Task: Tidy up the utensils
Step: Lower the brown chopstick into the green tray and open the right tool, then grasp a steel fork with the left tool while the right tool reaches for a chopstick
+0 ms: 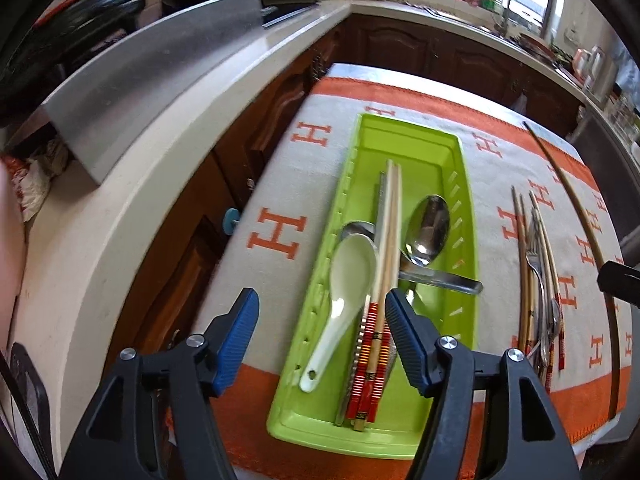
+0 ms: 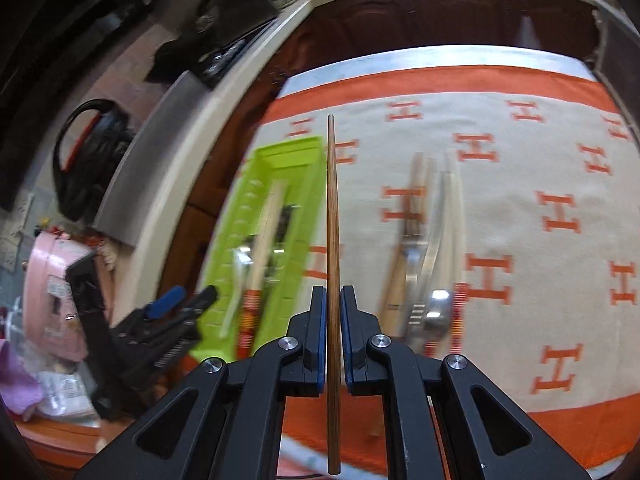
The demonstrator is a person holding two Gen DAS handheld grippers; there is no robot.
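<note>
The right claw (image 2: 332, 312) is clamped on a single dark wooden chopstick (image 2: 332, 240), pinched between its blue pads partway along the shaft. In the right wrist view the stick's long axis runs straight up the middle of the frame, thin tip toward the top, butt end toward the bottom edge. It hangs above the orange-and-cream cloth (image 2: 520, 184) on the tabletop, just right of the green tray (image 2: 308, 184).

The left claw (image 1: 322, 312) stands apart and holds nothing, low over the near end of the tray (image 1: 466, 184), which already carries a white soup spoon (image 1: 344, 296), a metal spoon (image 1: 428, 228) and red-ended chopsticks (image 1: 386, 280). A loose bundle of forks and chopsticks (image 1: 538, 264) lies on the cloth at the right of that frame.

The step in hand looks like carrying the stick to the tray. Done well, it goes in lengthwise, parallel to the chopsticks already there (their axes roughly match now), lowered flat before release so it does not bounce off the spoons.
</note>
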